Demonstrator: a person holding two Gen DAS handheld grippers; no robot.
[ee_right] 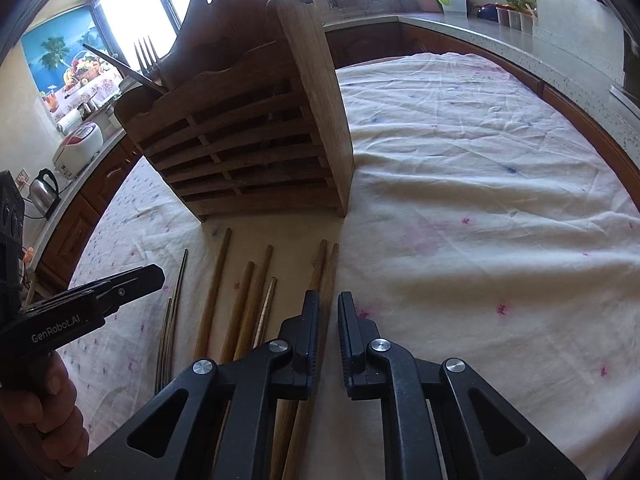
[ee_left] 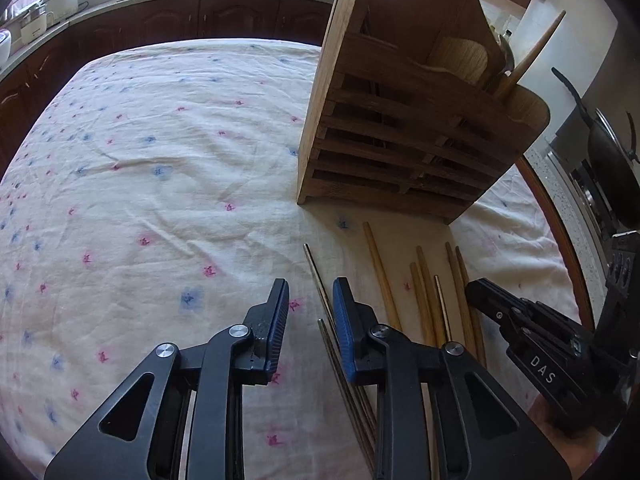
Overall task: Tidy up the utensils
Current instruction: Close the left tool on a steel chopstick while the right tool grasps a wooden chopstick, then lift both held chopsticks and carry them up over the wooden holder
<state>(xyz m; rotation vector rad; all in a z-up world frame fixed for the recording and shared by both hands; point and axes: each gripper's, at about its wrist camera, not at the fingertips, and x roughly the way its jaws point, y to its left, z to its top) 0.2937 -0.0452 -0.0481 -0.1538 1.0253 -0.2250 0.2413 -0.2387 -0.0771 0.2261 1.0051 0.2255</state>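
Observation:
A slatted wooden utensil holder (ee_left: 404, 120) (ee_right: 256, 128) stands on the flowered tablecloth, with a fork (ee_right: 147, 58) and a wooden handle (ee_left: 532, 54) sticking out of it. Several wooden chopsticks (ee_left: 424, 300) (ee_right: 248, 300) and thin metal chopsticks (ee_left: 320, 280) (ee_right: 176, 300) lie on the cloth in front of it. My left gripper (ee_left: 310, 296) is open and empty, hovering by the metal chopsticks. My right gripper (ee_right: 328, 312) is open with a narrow gap, empty, above the rightmost wooden pair (ee_right: 328, 272). It shows in the left wrist view (ee_left: 520, 320).
The round table's cloth (ee_left: 160, 160) (ee_right: 480, 200) spreads left and right of the holder. Kitchen counters ring the table, with a rice cooker (ee_right: 78, 148), a kettle (ee_right: 44, 190), jars (ee_right: 516, 8) and a black pan (ee_left: 608, 160).

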